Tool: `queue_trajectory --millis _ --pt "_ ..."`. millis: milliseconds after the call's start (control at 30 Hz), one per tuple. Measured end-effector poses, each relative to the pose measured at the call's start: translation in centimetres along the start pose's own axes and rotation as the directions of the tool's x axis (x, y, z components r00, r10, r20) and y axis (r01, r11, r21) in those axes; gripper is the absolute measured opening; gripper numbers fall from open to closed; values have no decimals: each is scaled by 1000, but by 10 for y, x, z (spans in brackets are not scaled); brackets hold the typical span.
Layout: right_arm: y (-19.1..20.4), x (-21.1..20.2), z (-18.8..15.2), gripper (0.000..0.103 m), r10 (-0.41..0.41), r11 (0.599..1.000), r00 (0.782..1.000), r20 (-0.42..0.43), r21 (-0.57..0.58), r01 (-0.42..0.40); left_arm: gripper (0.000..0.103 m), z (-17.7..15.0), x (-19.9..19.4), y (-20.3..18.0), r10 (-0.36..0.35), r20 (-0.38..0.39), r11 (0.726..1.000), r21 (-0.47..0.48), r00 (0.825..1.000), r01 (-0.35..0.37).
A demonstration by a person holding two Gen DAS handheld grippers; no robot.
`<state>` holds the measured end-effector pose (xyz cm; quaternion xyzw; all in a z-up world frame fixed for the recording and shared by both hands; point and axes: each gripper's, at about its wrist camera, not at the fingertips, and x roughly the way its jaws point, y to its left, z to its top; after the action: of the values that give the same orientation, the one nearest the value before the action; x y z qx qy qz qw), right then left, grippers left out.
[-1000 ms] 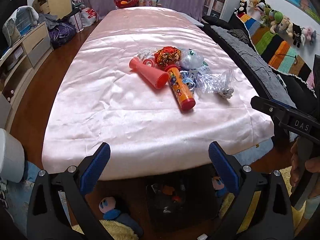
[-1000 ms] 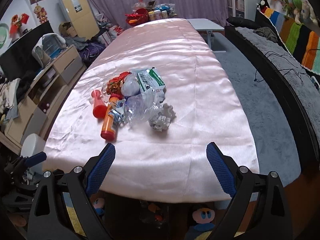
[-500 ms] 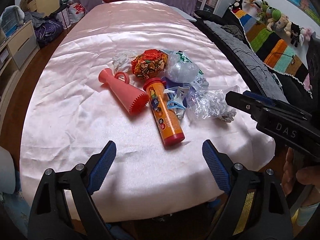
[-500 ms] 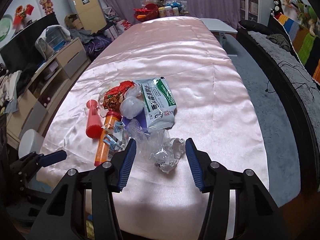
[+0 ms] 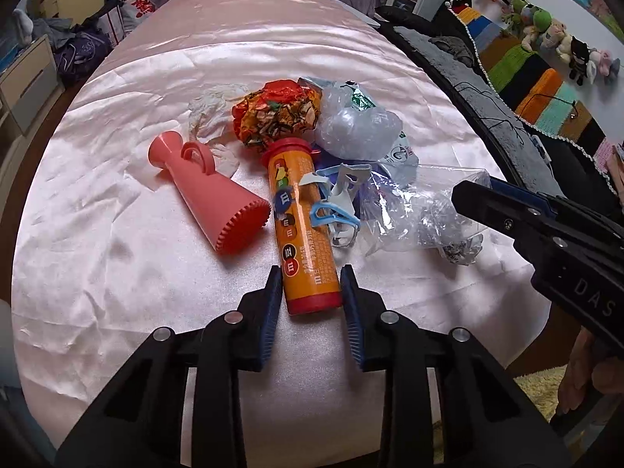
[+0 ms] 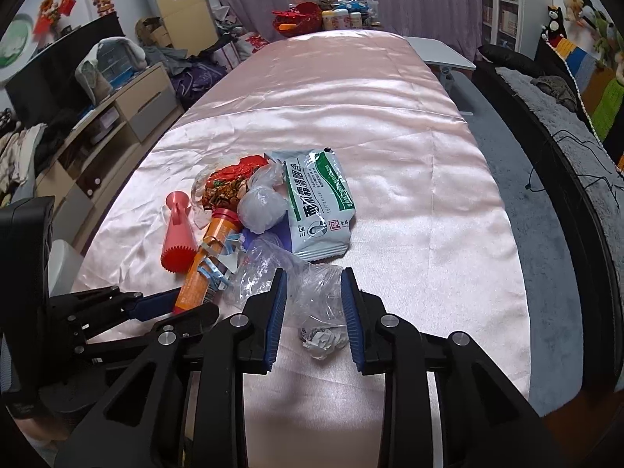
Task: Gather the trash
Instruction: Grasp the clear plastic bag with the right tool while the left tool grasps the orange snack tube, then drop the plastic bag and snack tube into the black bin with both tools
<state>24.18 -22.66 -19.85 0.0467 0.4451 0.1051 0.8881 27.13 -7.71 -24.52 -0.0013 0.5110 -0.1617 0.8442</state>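
A pile of trash lies on the pink satin table [image 5: 117,257]. My left gripper [image 5: 311,292] has its pads on both sides of the near end of an orange candy tube [image 5: 300,230], touching it. My right gripper [image 6: 312,304] is narrowed around a clear plastic bag [image 6: 312,292] with a crumpled paper ball [image 6: 321,341] at its near end. It also shows in the left wrist view [image 5: 475,202]. A pink plastic cone [image 5: 210,199], an orange foil wrapper [image 5: 277,111], a white-green packet [image 6: 319,202] and blue clips [image 5: 335,202] lie in the pile.
A black sofa [image 6: 577,163] with a striped blanket runs along the right. Drawers and clutter [image 6: 97,117] stand at the left. Bottles and a red basket [image 6: 308,19] sit at the table's far end. A white bin [image 6: 62,265] is at the left edge.
Both grippers moved forward to the pile and narrowed: the left one closed around the orange tube's end, the right one around the clear bag.
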Motion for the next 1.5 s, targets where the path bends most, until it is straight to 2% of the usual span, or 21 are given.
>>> queue_trajectory --millis 233,600,833,1200,1500 --pt "4 -10 2 27 -1 1000 1000 29 -8 1 27 -2 -11 5 20 28 1000 3 999 -21" --pt "15 -43 5 27 8 1000 996 87 -21 -6 26 -13 -67 5 45 111 999 10 993 -47" --pt "31 -68 -6 27 22 999 994 109 -48 -17 26 -32 -92 2 59 126 998 20 990 -62" --pt "45 -103 -43 27 24 998 993 117 -53 -18 26 -77 -138 -7 70 162 997 29 984 -75" --pt "45 -117 -90 27 8 999 996 88 -38 -4 26 -127 -152 -15 60 139 996 51 988 -68"
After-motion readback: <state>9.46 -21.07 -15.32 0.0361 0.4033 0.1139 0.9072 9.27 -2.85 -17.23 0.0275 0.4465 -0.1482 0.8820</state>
